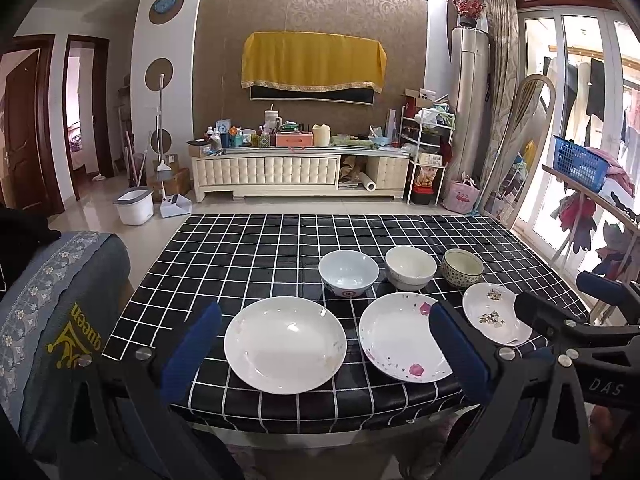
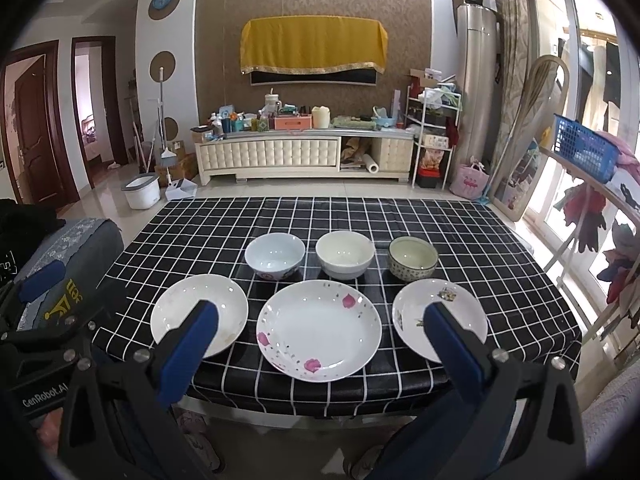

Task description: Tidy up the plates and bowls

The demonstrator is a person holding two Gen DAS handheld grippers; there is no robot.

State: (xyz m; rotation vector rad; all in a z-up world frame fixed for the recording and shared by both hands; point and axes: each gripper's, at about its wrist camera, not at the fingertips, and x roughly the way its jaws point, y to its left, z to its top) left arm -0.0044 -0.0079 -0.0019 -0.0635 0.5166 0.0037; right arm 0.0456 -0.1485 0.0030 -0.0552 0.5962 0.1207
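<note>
**Six dishes lined up, both grippers wide and waiting**

Left gripper (image 1: 324,344) hangs spread wide and empty over the near table edge, framing the plain white plate (image 1: 285,344). Right of it sits the pink-flowered plate (image 2: 319,330), then the small speckled plate (image 2: 439,319), all in the near row on the checked tablecloth (image 2: 200,224). Behind them: pale blue bowl (image 2: 275,255), cream bowl (image 2: 345,254), patterned green bowl (image 2: 413,258). Right gripper (image 2: 320,334) is equally wide, holding nothing. This is likely glazed ceramic: stiff, slippery, breakable, so pinch at the rims. Plates sit close to the near edge; there's plenty of open cloth far and left.
</note>
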